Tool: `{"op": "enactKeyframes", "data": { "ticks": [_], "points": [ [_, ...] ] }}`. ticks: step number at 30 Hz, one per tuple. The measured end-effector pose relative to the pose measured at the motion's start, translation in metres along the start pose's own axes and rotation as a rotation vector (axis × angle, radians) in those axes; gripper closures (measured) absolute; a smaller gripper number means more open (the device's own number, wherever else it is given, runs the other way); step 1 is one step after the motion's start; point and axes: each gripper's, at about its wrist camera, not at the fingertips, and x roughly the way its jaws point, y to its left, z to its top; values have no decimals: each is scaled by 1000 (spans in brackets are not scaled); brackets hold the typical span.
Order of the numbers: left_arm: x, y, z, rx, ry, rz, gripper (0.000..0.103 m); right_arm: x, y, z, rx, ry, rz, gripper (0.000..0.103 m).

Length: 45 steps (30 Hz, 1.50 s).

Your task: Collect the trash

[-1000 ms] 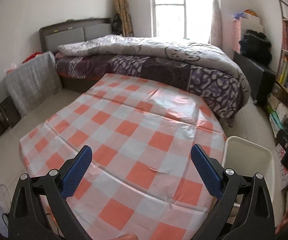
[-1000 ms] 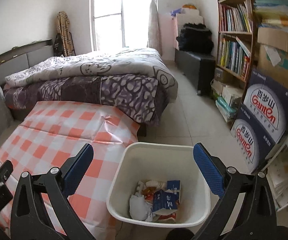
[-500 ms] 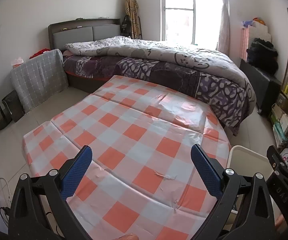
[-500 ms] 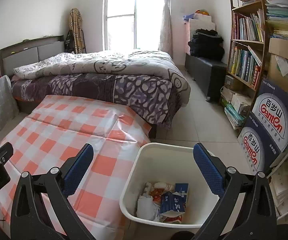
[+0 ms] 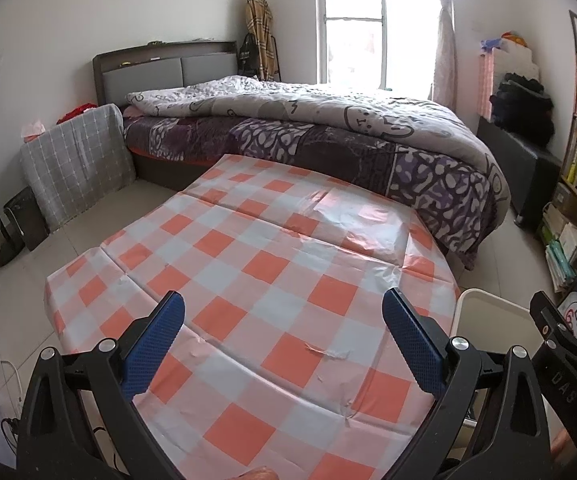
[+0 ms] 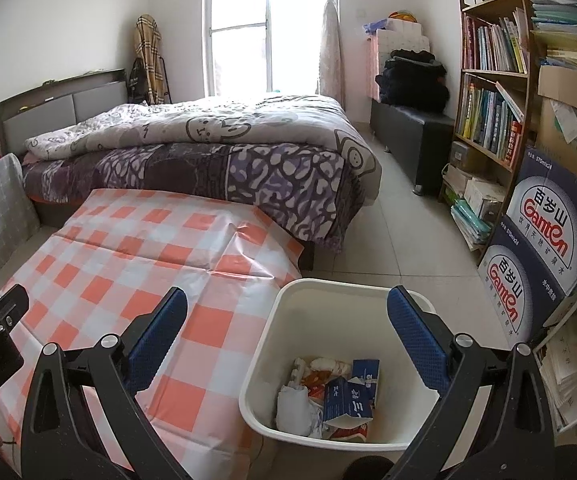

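Left wrist view: left claw spread wide, empty, hovering over table with checked cloth. No trash visible on cloth. Bin rim at 3 o'clock, just beside table edge.

Right wrist view: right claw spread wide, empty, above bin at 5 o'clock. Trash sits in bin bottom: cartons, crumpled paper.

Judgement: collection looks finished or nearly so. Next: check table and floor for leftovers; if any, grab and drop into bin.
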Motion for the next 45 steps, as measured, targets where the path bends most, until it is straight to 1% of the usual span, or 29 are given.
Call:
{"op": "enactKeyframes", "data": {
  "ticks": [17, 36, 42, 45],
  "points": [
    [2, -1, -1, 1, 4, 4, 7, 2, 1, -2, -2, 9, 8, 7],
    [3, -1, -2, 2, 5, 2, 7, 8, 2, -7, -7, 48, 34, 7],
    [5, 0, -11, 12, 8, -37, 7, 7, 2, -6, -13, 54, 41, 7],
    [7, 0, -12, 16, 11, -43, 7, 7, 2, -6, -12, 51, 39, 7]
  ]
}}
